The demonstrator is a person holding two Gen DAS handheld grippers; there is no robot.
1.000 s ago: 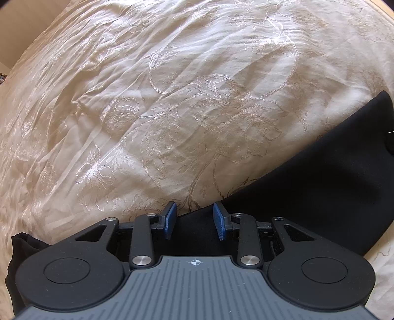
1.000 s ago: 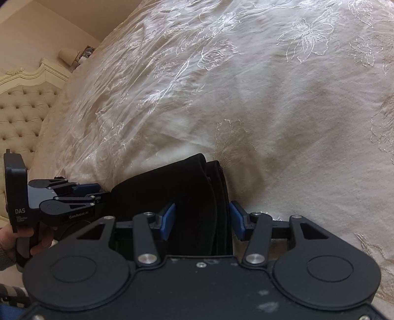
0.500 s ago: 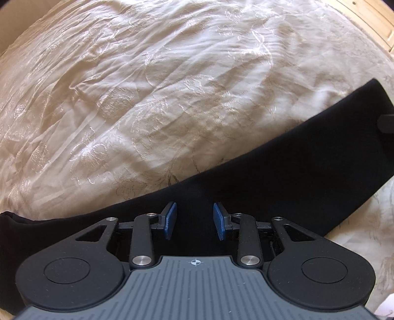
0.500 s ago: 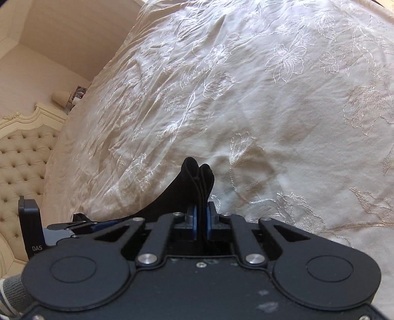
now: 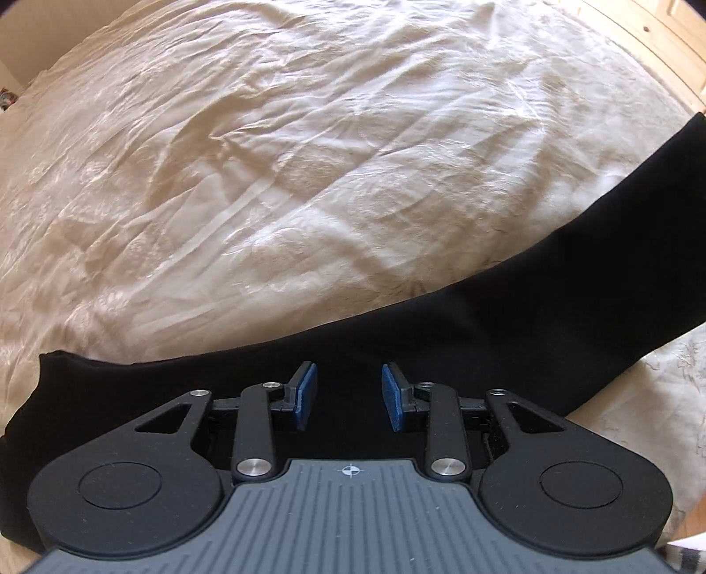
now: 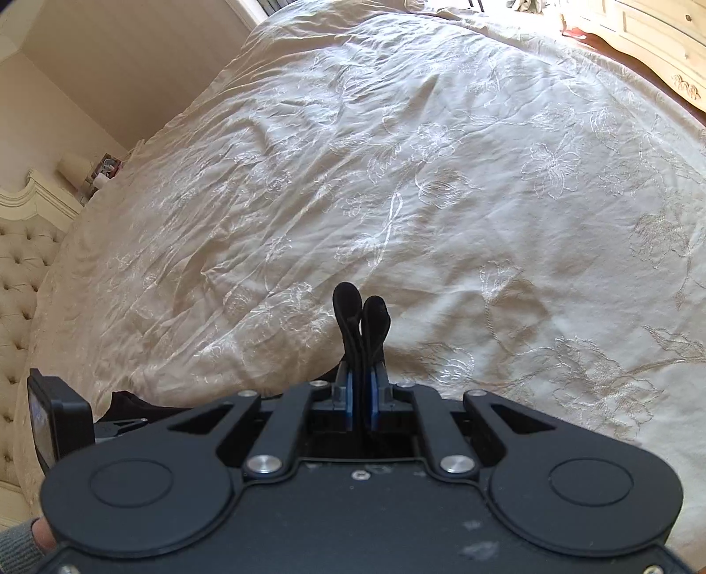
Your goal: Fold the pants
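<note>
Where the left wrist view looks down, the black pants [image 5: 507, 318] stretch as one long band across the cream embroidered bedspread [image 5: 264, 176], running from the lower left edge up to the far right. The left gripper [image 5: 348, 390] sits over that band with its blue pads [image 5: 306, 388] set wide apart, cloth lying beneath the gap; nothing is pinched between them.

The right wrist view gives what the other cannot: the right gripper [image 6: 361, 399] is closed tight on a bunched end of the pants [image 6: 362, 318], two rounded folds of black fabric standing up past the fingertips (the pads nearly meet on either side). From here the long band itself is hidden behind the tool body; only a dark sliver [image 6: 132, 399] shows at lower left, beside part of the other gripper's body [image 6: 57, 424]. A tufted headboard [image 6: 22, 265] and a small lamp [image 6: 73, 170] appear at the left edge, and pale wooden furniture [image 6: 653, 39] at the upper right.
</note>
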